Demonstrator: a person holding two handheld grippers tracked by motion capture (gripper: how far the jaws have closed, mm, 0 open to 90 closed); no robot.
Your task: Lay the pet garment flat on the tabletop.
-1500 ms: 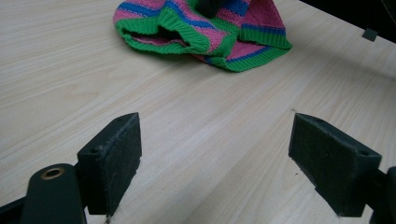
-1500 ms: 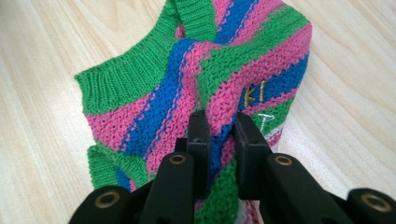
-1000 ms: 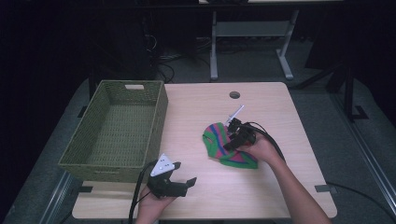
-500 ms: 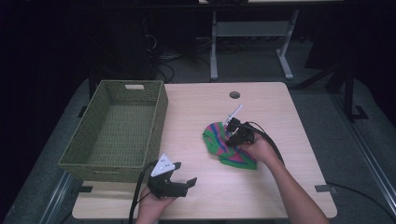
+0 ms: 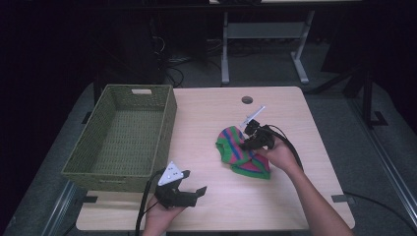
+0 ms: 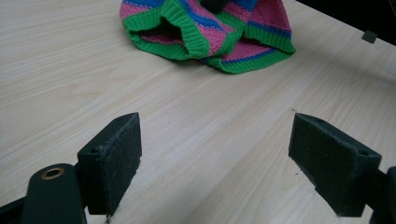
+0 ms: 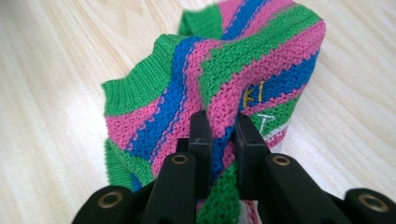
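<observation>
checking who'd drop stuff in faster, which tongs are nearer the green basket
Left. The left tongs sit open just off the green basket, by its near right corner. The right tongs are farther right across the table, shut on the striped knit piece.

We count one basket at the left of the frame, one striped knit right of centre, and one table under both. We count two grippers: the left gripper at the bottom, the right gripper on the knit.
</observation>
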